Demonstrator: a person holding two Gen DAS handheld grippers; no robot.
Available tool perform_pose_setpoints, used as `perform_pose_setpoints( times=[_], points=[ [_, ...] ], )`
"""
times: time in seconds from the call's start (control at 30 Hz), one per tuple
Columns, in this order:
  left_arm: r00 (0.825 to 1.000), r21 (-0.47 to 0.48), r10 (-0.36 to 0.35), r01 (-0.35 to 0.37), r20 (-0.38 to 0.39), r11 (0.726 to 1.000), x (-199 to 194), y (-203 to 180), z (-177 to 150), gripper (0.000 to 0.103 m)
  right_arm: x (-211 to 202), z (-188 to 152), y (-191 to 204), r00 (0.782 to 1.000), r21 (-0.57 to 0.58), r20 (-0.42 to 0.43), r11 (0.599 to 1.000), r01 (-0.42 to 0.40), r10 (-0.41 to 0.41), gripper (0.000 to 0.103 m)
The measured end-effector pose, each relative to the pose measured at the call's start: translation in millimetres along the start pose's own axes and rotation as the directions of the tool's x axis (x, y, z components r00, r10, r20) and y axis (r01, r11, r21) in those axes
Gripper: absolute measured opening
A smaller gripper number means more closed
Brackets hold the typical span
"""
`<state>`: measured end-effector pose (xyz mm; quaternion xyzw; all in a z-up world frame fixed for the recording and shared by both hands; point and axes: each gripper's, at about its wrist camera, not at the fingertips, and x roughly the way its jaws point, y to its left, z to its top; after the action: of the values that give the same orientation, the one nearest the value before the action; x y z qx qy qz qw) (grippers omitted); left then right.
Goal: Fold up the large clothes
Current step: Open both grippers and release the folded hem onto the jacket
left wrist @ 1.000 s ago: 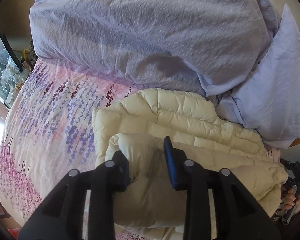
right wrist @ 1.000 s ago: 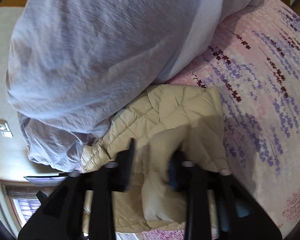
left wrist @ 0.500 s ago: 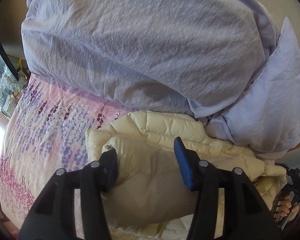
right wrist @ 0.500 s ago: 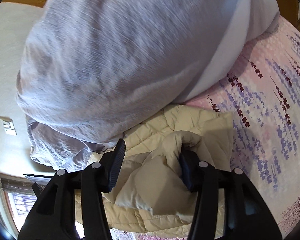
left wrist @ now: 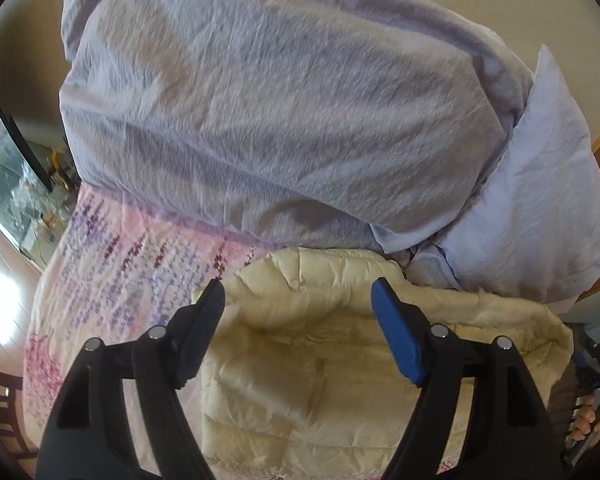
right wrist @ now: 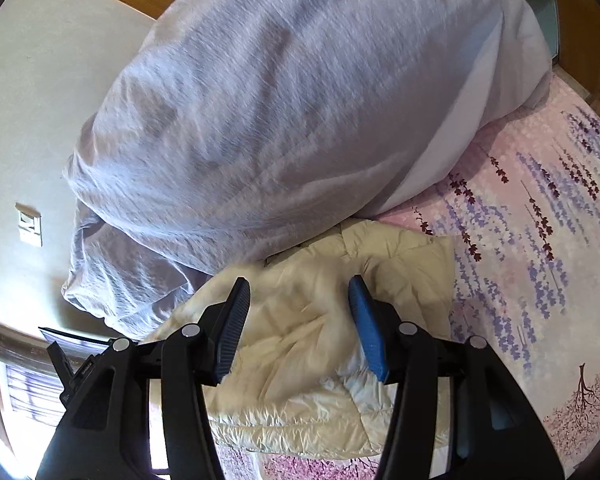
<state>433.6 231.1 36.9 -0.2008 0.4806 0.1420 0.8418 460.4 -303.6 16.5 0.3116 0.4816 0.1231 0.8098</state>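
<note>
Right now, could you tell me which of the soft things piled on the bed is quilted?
The cream puffer jacket, lying nearest on the floral sheet. It has stitched padded panels; the grey duvet behind it and the pale pillow are plain crinkled fabric.

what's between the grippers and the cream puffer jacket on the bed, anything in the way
Nothing visible. The left gripper, its jaws opening, and the right gripper both hang directly above the folded cream jacket with nothing in between. The grey duvet is bunched behind the jacket, against its far edge, not over it.

Bed w/ floral sheet (left wrist: 112, 264): cream jacket (left wrist: 300, 364), grey duvet (left wrist: 268, 120), pillow (left wrist: 540, 216).
</note>
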Motion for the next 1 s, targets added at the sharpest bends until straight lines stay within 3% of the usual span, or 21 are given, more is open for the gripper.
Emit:
perform_pose_setpoints(
  times=[0.57, 0.67, 1.0],
  points=[
    [0.999, 0.095, -0.01, 0.006, 0.037, 0.995, -26.9, -19.5, -34.4, 0.076, -14.4, -34.9, 21.5, 1.0, -0.099, -0.005, 0.995, 0.027, -0.027, 0.054],
    [1.0, 0.11, 0.005, -0.008, 0.029, 0.994, -22.2, -19.5, -43.9, 0.076, -10.4, -39.2, 26.0, 0.999, -0.118, -0.006, 0.992, 0.041, -0.042, 0.067],
    [0.998, 0.129, 0.058, -0.055, -0.019, 0.99, 16.5, -14.9, -63.6, 0.078, 37.6, -45.0, 43.2, 0.993, -0.185, -0.077, 0.98, 0.075, -0.091, 0.067]
  ],
)
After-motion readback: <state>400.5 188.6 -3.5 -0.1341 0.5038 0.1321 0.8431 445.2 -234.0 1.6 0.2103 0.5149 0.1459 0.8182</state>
